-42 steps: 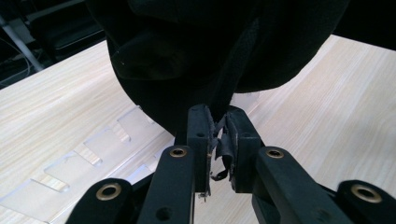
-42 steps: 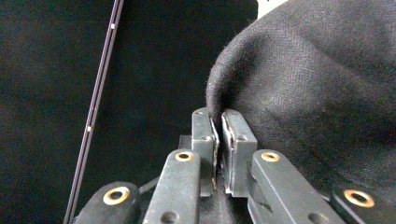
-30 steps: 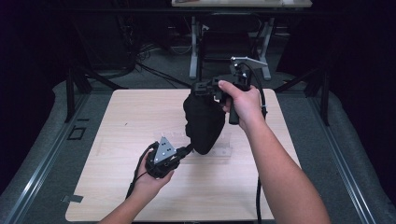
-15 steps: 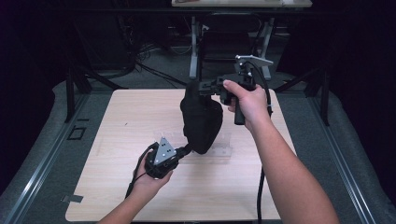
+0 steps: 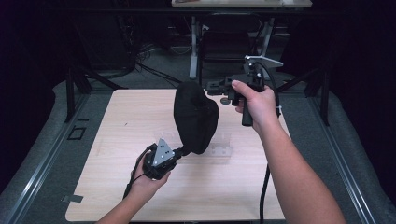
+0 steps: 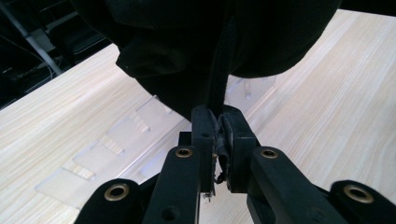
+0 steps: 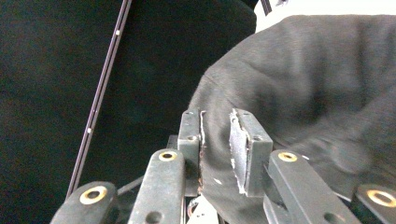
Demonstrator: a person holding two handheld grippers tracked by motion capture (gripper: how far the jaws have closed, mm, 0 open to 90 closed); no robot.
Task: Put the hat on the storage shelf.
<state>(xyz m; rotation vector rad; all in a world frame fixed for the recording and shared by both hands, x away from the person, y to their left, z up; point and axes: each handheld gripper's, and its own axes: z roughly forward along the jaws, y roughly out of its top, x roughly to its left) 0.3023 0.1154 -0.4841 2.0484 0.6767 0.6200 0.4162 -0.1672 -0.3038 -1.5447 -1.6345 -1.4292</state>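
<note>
Two hands work one black cloth garment (image 5: 195,116), which hangs in the air over the middle of the pale wooden table (image 5: 116,121). At the left, your left gripper (image 5: 180,151) sits low, close above the table, and points up and to the right at the garment's bottom edge. In the left gripper view its fingers (image 6: 204,133) are pressed together on a thin fold of the black fabric, with the rest of the cloth bulging above them. Just beyond the fingers, a clear plastic strip with notched tabs (image 6: 116,135) lies flat on the wood; in the high view that strip (image 5: 219,148) lies beneath the garment's lower end.

Moving right, the garment rises as a rounded, bunched mass, its top standing near the table's far edge. Your right gripper (image 5: 210,86) is held higher, at the garment's upper end, level and pointing to the left. In the right gripper view its fingers (image 7: 245,140) stand a little apart, having just been opening, with a fold of the dark cloth running up between them; the left pad lies against the fabric while the right pad stands clear of it.
</note>
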